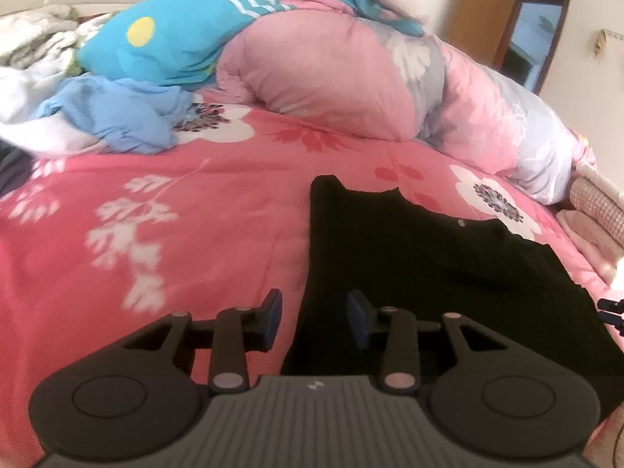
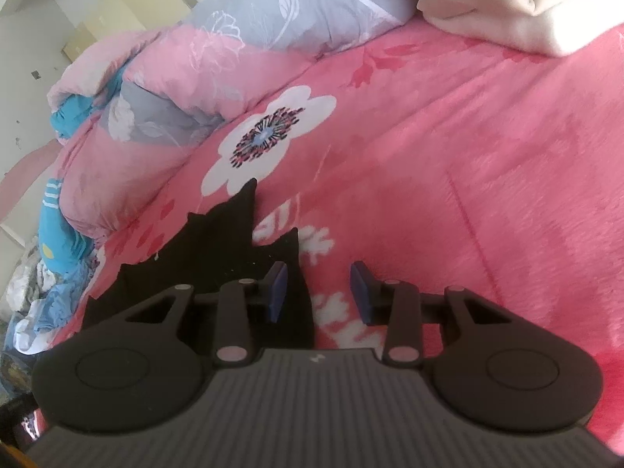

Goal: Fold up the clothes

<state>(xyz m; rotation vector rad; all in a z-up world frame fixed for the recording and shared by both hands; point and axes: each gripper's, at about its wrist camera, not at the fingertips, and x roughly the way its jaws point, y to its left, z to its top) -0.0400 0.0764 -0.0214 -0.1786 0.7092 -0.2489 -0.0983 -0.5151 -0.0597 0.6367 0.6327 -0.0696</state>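
Black garment lies flat on the bed, and it is the one piece of clothing we have under our claws. The bed is covered with one pink blanket printed with white flowers and red leaves.

Our left claw is spread, with nothing between its two blue pads. It hangs just over the left edge of the garment: one pad is over the pink blanket, the other over the black cloth. We cannot tell if the pads touch the fabric.

Our right claw is spread too and pinches nothing. In the right wrist view the black garment shows several pointed corners, and its edge passes under the left pad of this claw, while the other pad is over the blanket. In the left wrist view the tip of the right claw appears small at the right border, beside the garment.

Behind the garment, one thick quilt in pink and grey is bunched up along the far side of the bed. One bright blue cloth with a yellow dot and white stripes lies against it. Near it we count one light blue garment, crumpled, and some white cloth beside it. In the right wrist view one stack of folded cream and pink blankets rests at the top right corner of the bed, well apart from the black garment.
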